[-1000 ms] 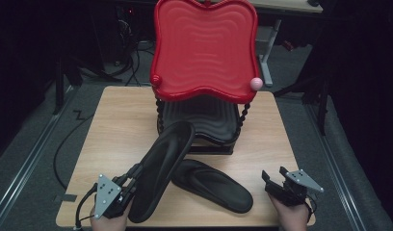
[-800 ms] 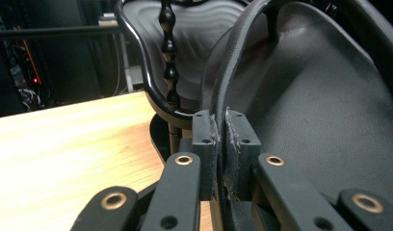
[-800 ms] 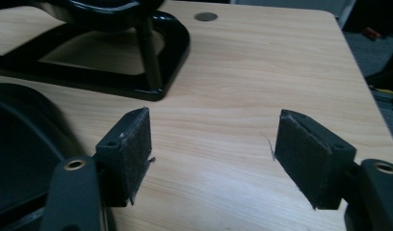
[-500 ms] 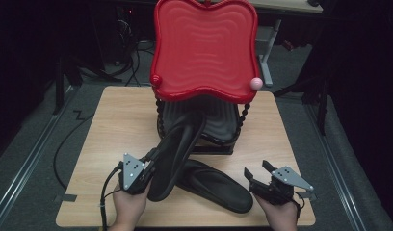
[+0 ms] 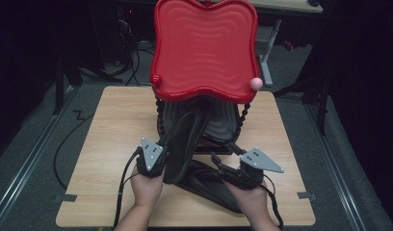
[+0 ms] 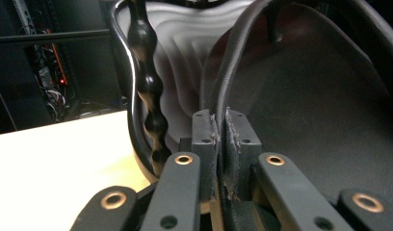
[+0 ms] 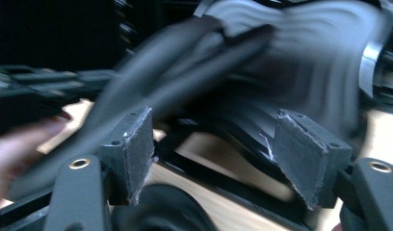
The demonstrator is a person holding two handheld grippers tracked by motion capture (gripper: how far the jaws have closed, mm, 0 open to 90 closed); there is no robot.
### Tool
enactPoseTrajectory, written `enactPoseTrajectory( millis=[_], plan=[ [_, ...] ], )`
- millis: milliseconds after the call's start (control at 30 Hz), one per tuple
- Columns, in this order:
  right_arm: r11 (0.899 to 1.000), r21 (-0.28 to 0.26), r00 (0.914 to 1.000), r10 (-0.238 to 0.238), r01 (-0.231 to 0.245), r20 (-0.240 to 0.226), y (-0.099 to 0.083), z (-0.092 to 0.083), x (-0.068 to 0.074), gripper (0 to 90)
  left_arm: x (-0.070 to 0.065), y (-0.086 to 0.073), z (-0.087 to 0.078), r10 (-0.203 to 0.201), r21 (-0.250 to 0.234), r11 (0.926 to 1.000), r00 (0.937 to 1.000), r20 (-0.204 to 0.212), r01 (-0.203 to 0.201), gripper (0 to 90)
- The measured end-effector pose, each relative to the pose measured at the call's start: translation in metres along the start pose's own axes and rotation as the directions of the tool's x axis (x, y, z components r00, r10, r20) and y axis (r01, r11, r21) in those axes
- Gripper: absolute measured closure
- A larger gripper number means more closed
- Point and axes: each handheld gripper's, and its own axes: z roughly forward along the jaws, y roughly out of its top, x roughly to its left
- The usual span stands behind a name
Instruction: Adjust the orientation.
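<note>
A black flip-flop (image 5: 185, 139) leans with its toe end up on the rack's lower black ribbed shelf (image 5: 224, 120). My left gripper (image 5: 166, 162) is shut on its left edge; in the left gripper view the pads (image 6: 204, 132) pinch the sole's rim (image 6: 320, 106) right beside the shelf (image 6: 180, 62). The second black flip-flop (image 5: 209, 185) lies flat on the table in front of the rack. Just above it my right gripper (image 5: 217, 162) stands open, and the blurred right gripper view has nothing between the gripper's (image 7: 223, 144) pads.
The rack's red wavy top tray (image 5: 204, 43) overhangs the lower shelf, carried on black beaded posts (image 6: 146, 86), with a pink ball (image 5: 255, 83) at its right corner. The wooden table (image 5: 112, 125) has bare room left and right of the rack. Dark floor and cables lie beyond.
My left gripper has carried its flip-flop forward and to the right, toe end onto the lower shelf. My right gripper has moved left and forward over the flip-flop on the table.
</note>
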Motion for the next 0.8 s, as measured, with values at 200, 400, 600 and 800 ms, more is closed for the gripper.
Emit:
enactPoseTrajectory(
  millis=[200,400,600,800],
  plan=[
    [1.000,-0.009,0.9959,-0.010,0.009,-0.090,0.021,0.036,0.036,41.8,0.003,0.003,0.007,-0.010,-0.001,1.0000,1.0000,-0.001,0.010,84.0],
    [0.999,0.018,0.9988,-0.035,0.036,-0.035,0.023,0.060,0.056,46.3,0.007,0.006,0.007,-0.039,-0.022,0.9990,0.9992,-0.003,0.039,84.1],
    [0.998,0.034,0.9984,-0.053,0.053,0.018,0.018,0.068,0.046,69.3,0.007,0.007,0.005,-0.032,-0.038,0.9988,0.9995,-0.004,0.032,83.3],
    [0.997,0.046,0.9979,-0.057,0.056,0.031,0.014,0.078,0.032,77.8,0.001,0.006,0.013,-0.015,-0.035,0.9993,0.9997,-0.022,0.014,81.4]
  ],
)
